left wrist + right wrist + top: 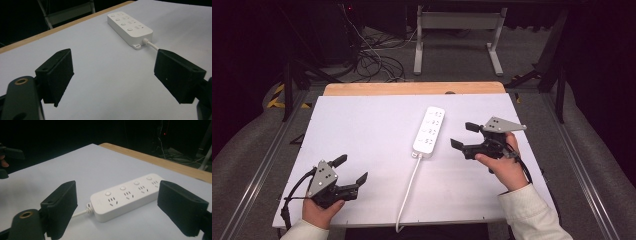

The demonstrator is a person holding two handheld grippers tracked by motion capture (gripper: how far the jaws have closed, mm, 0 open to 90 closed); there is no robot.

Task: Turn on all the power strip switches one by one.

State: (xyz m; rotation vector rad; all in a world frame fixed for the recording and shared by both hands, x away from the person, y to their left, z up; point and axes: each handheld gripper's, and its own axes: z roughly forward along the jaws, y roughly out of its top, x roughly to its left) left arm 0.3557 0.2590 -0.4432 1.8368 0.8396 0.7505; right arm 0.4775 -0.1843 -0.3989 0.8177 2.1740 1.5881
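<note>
1. White worktop (362, 130), broad and flat, with a wooden strip (412, 88) along the far edge; beyond it, a dim floor with tangled cables (372, 60) and the pale legs of a metal frame (457, 30).
2. White power strip (429, 131) lying flat on the worktop, right of centre, long side running away from the person; four sockets with a round button beside each, seen clearly in the right gripper view (127, 196).
3. White cord (409, 187) leaving the near end of the strip and running toward the near edge of the worktop, over which it drops.
4. Right tool (464, 135) held in the right hand (504, 167) just right of the strip, pointing left at it; jaws spread wide, nothing between them, not touching the strip. White sleeve (532, 210) on that forearm.
5. Left tool (351, 170) held in the left hand (322, 210) near the front left corner, well apart from the strip; jaws spread wide and empty, aimed across the bare worktop toward the strip (130, 27).
6. Grey three-cornered plate on top of each tool; black cable trailing from the left one toward the near edge.
</note>
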